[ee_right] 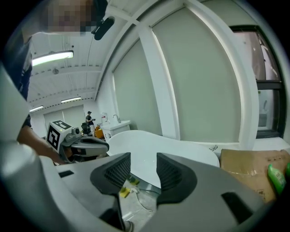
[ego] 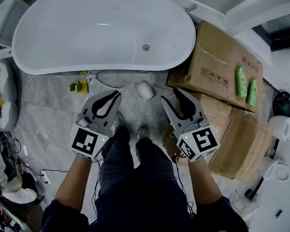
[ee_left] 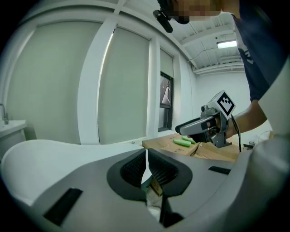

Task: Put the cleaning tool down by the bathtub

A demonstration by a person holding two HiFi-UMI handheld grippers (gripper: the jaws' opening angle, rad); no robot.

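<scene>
A white oval bathtub (ego: 102,33) fills the top of the head view. On the tiled floor just in front of it lies a white rounded cleaning tool (ego: 145,90), touched by neither gripper. My left gripper (ego: 118,93) hovers just left of the tool, its pads (ee_left: 136,165) meeting at the tips with nothing between them. My right gripper (ego: 169,94) hangs just right of the tool, open and empty. Between its fingers (ee_right: 168,171) the right gripper view shows the tub (ee_right: 149,145) and floor. Each gripper view also catches the other gripper: the right one (ee_left: 199,127) and the left one (ee_right: 84,146).
Stacked cardboard boxes (ego: 215,61) stand right of the tub, with two green bottles (ego: 241,80) on top. Small yellow pieces (ego: 80,85) lie under the tub's rim. Cables and clutter (ego: 11,159) lie at the left and white fixtures (ego: 286,127) at the right. The person's legs (ego: 133,172) stand between the grippers.
</scene>
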